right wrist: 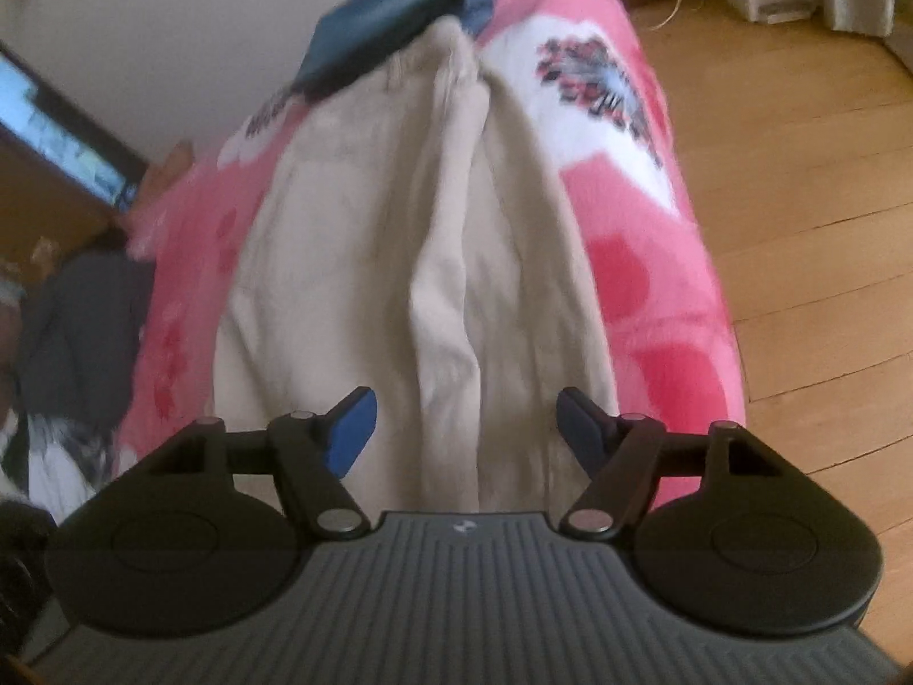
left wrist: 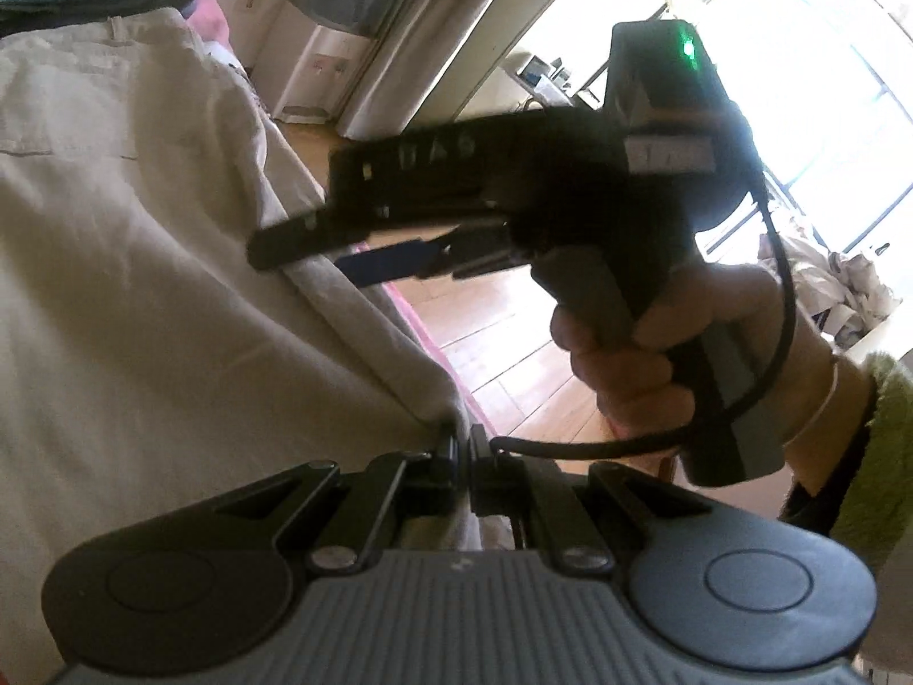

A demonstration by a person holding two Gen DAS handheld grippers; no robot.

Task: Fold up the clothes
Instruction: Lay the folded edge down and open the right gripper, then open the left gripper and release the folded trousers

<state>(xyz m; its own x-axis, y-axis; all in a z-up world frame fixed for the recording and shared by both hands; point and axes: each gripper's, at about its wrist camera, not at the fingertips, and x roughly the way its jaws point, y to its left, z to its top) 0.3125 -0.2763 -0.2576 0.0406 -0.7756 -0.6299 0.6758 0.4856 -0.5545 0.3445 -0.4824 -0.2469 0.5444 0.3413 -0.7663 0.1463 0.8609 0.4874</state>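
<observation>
In the left wrist view, the left tool (left wrist: 463,448) has its fingers pressed together on a corner of the beige trousers (left wrist: 142,262), which spread away up the left of that picture. Beyond it a hand (left wrist: 645,365) grips the right tool (right wrist: 467,428), whose blue-padded fingers (right wrist: 351,428) stand wide apart above the trousers with nothing between them. In the right wrist view the trousers lie lengthwise with a fold down the middle on a pink patterned blanket (right wrist: 645,285), their far end touching a dark blue folded garment (right wrist: 394,28), wooden floor (right wrist: 799,171) to the right.
</observation>
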